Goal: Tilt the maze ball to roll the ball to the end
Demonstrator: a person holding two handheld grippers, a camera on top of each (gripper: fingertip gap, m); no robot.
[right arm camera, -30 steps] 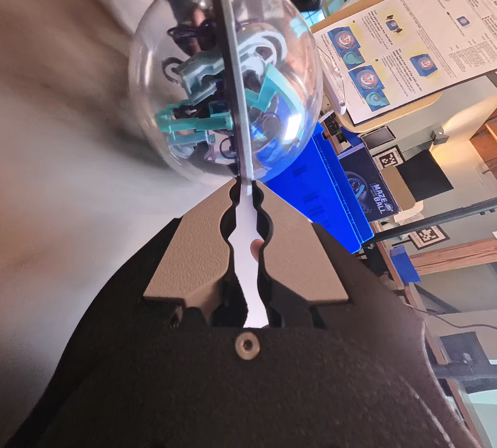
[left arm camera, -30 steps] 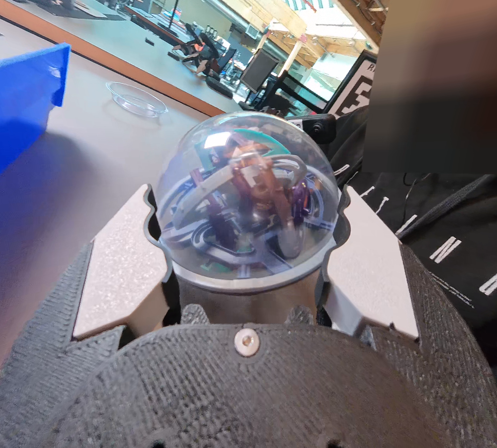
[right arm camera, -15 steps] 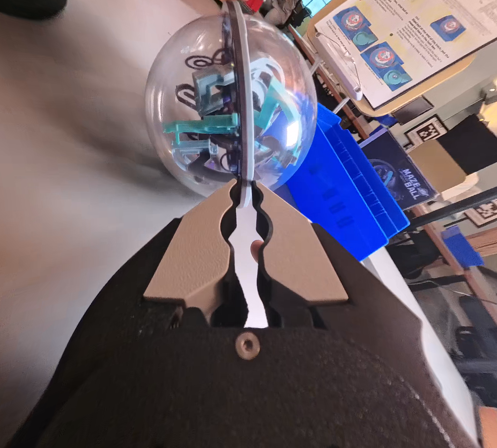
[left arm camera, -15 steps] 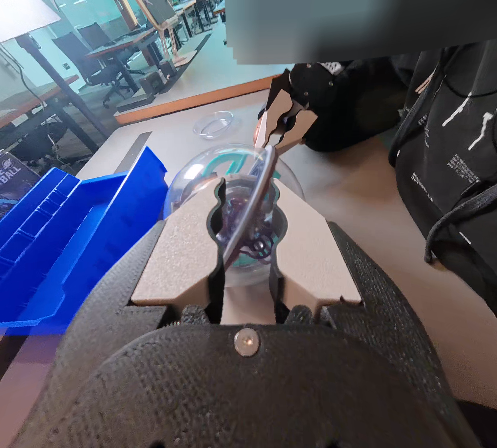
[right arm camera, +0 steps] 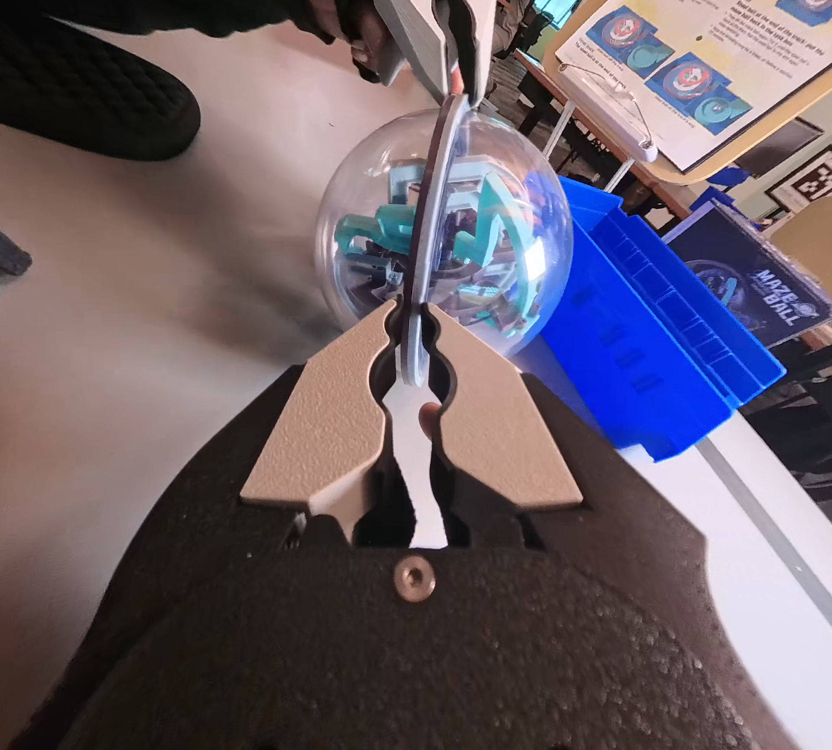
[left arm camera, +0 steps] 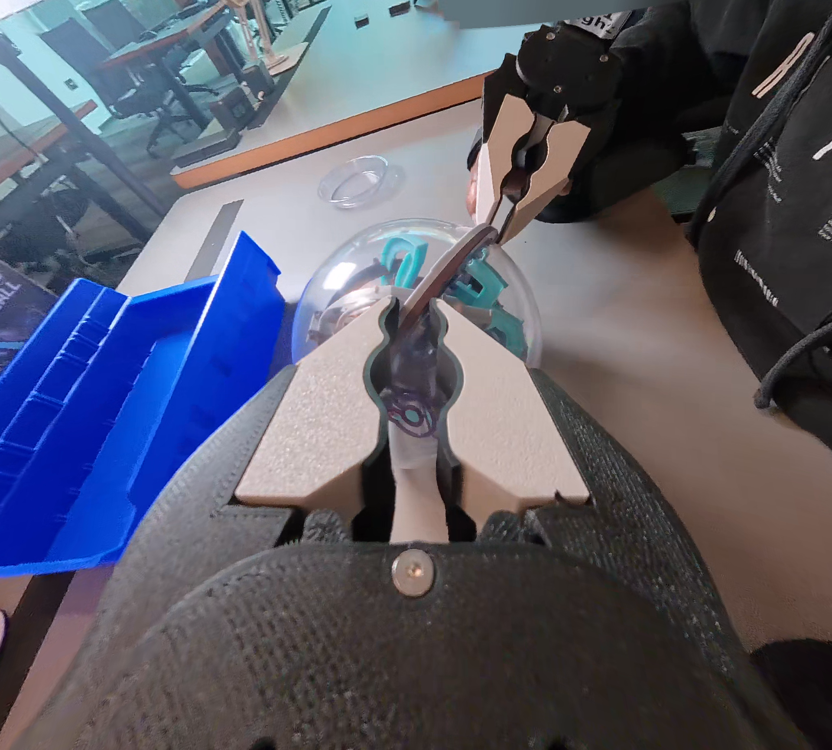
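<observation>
I am pinching the maze ball (left arm camera: pixel 418 300) by its flat rim between both, left hand-held gripper (left arm camera: pixel 412 305) near side, right hand-held gripper (right arm camera: pixel 410 309) opposite, blue bin (left arm camera: pixel 126 390) crowding left of mine, clear dish (left arm camera: pixel 355 183) lying beyond on the surface (left arm camera: pixel 608 323).

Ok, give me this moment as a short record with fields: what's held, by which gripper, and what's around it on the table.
held object: clear maze ball with teal track pieces inside
grip point: flat grey rim band around the ball
left gripper: shut on the rim, near side in its own view
right gripper: shut on the rim, opposite edge
small rolling ball: cannot be made out
beside the ball: blue bin
farther off: clear shallow dish on the table
behind the bin: dark printed box, instruction sheet
</observation>
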